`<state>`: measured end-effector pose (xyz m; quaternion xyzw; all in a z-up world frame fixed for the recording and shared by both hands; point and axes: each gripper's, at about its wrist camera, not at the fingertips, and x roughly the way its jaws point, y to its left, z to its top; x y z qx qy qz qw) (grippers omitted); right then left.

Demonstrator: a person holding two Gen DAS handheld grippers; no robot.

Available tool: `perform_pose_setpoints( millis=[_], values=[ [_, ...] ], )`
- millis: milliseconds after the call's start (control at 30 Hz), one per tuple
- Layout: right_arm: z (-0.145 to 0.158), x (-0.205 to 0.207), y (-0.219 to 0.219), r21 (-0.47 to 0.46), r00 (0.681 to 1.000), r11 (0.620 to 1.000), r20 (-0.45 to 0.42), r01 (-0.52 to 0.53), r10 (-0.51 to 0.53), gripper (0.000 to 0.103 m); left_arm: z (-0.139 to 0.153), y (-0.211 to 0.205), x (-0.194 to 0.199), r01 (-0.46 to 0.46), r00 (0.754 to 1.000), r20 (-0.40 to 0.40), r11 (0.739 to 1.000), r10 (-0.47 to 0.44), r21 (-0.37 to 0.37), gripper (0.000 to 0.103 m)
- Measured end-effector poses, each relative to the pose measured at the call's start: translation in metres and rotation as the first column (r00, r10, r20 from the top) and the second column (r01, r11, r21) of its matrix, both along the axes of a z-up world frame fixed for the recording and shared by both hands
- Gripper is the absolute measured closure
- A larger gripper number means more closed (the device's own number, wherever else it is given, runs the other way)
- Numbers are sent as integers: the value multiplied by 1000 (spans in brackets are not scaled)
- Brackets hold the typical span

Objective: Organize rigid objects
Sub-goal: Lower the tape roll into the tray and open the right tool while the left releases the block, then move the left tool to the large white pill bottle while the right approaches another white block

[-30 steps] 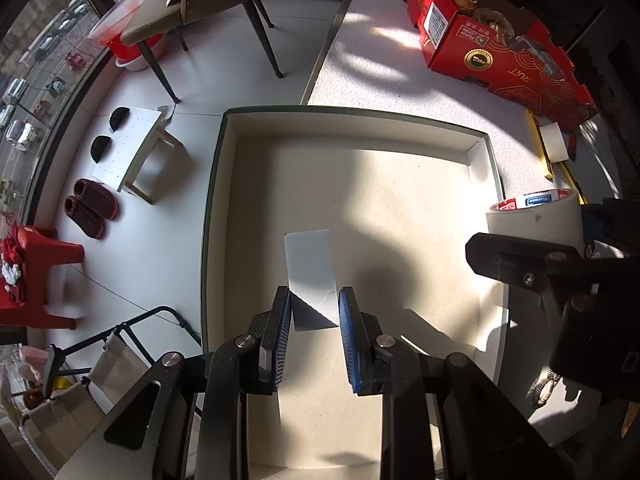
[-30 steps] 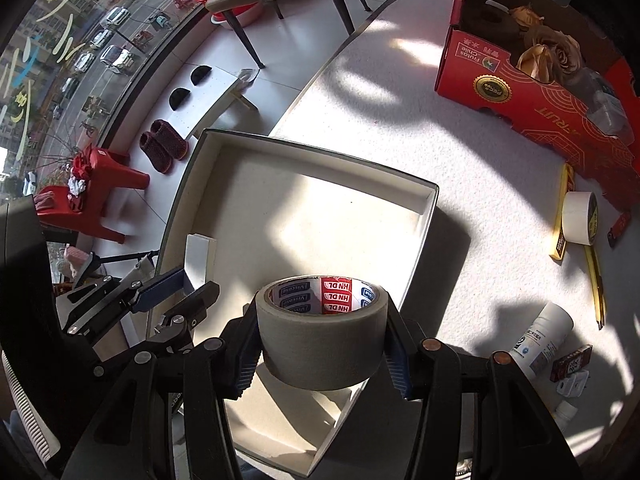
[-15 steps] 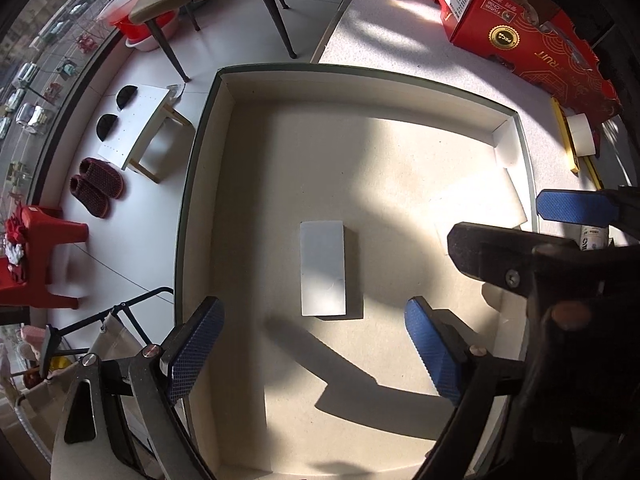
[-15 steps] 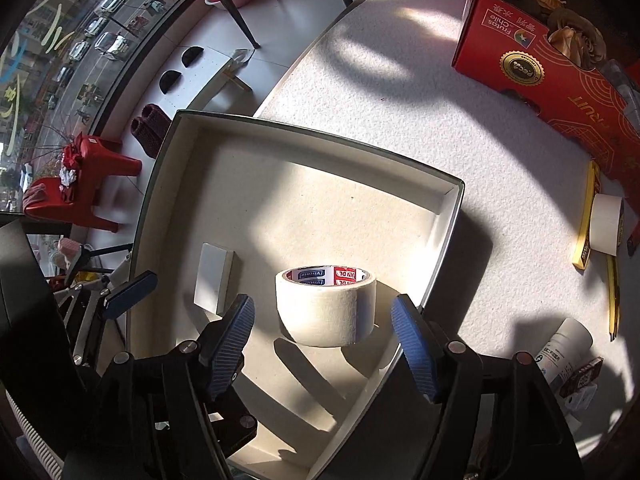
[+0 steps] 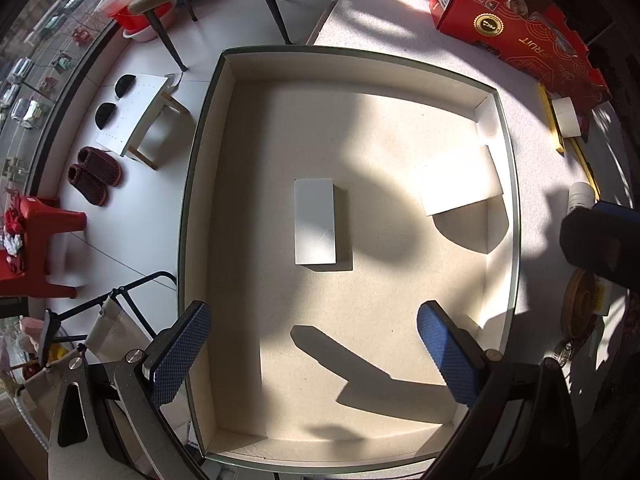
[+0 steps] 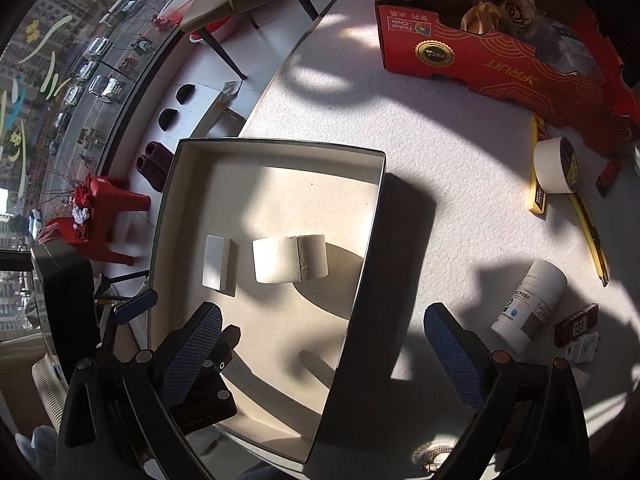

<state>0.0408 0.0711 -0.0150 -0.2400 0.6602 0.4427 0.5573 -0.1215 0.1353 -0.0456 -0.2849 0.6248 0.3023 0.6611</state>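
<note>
Right wrist view puts the right gripper point(image 6: 322, 360) with its jaws spread wide and nothing between them, one blue pad over the box floor and the other over the table outside the box's right wall. Ahead of it and a little to its left, the tape roll point(image 6: 290, 259) sits on the floor of the shallow box point(image 6: 366, 248), with the small white block point(image 6: 217, 263) just beside it on the far side, apart from it.

Out to the right of this gripper, on the white table point(image 6: 400, 140), lie the things that look not yet sorted: a white bottle point(image 6: 529, 305) on its side, its long axis slanting up and away to the right, and farther off a second tape roll point(image 6: 554, 165) resting against a yellow ruler point(image 6: 537, 168), with a red fruit carton point(image 6: 500, 52) behind.

Left wrist view has the left gripper point(image 5: 312, 356) likewise wide open and empty, hovering over the near part of the box point(image 5: 516, 216); the white block point(image 5: 314, 227) lies straight ahead of it, long axis pointing away. The bottle point(image 5: 580, 196) only peeks in at this view's right edge (mostly hidden by the other tool).

My judgement: the bottle is the likely next pick, and the right hand is clearly nearer. It would need to swing right and turn its jaws across the bottle's slanted axis.
</note>
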Motion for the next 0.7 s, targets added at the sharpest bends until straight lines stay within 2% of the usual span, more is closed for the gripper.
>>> perform_pose_setpoints(
  millis=[400, 533, 700],
  values=[
    [1, -1, -110, -73, 990, 988, -14, 137, -138, 1, 15, -67, 21, 157, 988, -3, 986, -157, -56, 0],
    [-3, 4, -153, -100, 977, 973, -21, 210, -213, 1, 16, -95, 39, 255, 967, -6, 965, -256, -62, 0],
    [-8, 22, -206, -127, 942, 935, -22, 331, -336, 1, 18, -123, 67, 352, 936, -5, 934, -353, -59, 0]
  ],
)
